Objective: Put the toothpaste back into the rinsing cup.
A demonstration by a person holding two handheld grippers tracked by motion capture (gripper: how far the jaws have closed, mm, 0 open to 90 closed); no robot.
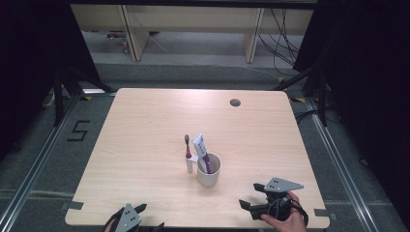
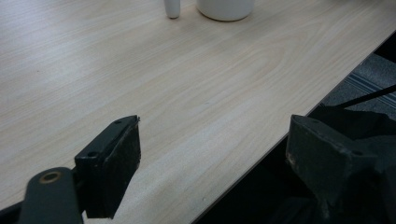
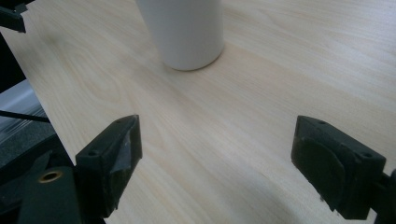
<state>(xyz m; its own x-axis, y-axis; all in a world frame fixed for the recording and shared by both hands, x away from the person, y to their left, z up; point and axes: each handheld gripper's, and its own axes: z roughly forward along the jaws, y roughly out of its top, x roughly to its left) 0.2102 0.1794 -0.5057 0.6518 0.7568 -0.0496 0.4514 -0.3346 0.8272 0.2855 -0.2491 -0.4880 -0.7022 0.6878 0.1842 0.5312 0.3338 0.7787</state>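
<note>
A white cup (image 1: pixel 208 170) stands near the middle of the wooden table (image 1: pixel 145 125) with a white and purple toothpaste tube (image 1: pixel 202 149) leaning in it. A toothbrush (image 1: pixel 188 153) stands upright just left of the cup, outside it. My right gripper (image 1: pixel 249 195) lies low at the front right, held by a hand, open and empty, its jaws aimed at the cup (image 3: pixel 187 32). In the right gripper view its jaws (image 3: pixel 217 126) stand wide apart over bare wood. My left gripper (image 1: pixel 151 216) is at the front edge, open (image 2: pixel 215 130) and empty. The cup base (image 2: pixel 225 9) and the toothbrush foot (image 2: pixel 172 8) lie far ahead of it.
A round cable hole (image 1: pixel 235 102) sits near the table's far right edge. In the left gripper view the table's front edge (image 2: pixel 243 172) runs between the jaws, with dark floor beyond. Desk legs and cables stand behind the table.
</note>
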